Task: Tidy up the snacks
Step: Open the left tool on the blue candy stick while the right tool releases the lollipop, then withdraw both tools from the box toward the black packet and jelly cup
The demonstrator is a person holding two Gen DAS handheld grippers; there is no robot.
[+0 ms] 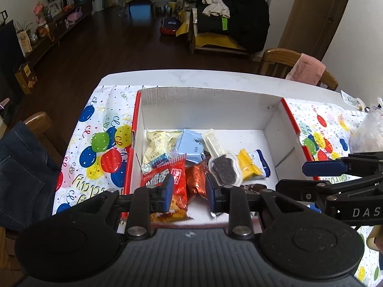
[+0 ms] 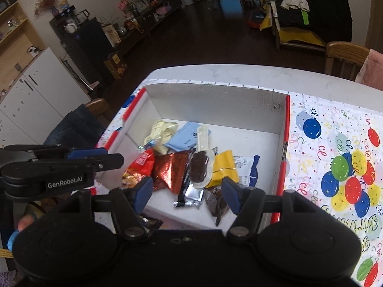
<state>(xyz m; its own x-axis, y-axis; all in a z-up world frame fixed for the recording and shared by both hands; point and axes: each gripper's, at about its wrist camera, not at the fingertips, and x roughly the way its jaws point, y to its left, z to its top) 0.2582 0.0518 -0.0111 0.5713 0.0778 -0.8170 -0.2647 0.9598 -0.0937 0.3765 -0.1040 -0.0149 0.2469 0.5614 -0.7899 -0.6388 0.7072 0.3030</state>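
Balloon-print tablecloth [image 2: 335,148] carries a white cardboard box with red edges [image 2: 215,102]; mixed snack packets [image 2: 182,165] crowd its near-left corner. Left gripper [image 1: 189,191] and right gripper [image 2: 186,191] hover spread, empty.

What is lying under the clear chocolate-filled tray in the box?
The clear tray rests across a black-and-silver wrapper and the edge of the yellow packet, beside the copper foil bag. What lies directly beneath its middle is covered.

This was a home — an open living and dining room. Dark wood floor [image 1: 115,47] ran back to a sofa [image 1: 234,24] heaped with clothes, a low TV cabinet [image 1: 59,24] carried toys and flowers, and wooden dining chairs [image 2: 344,57] stood at a surface [image 1: 182,76] under a balloon-print birthday cloth [image 2: 335,148].
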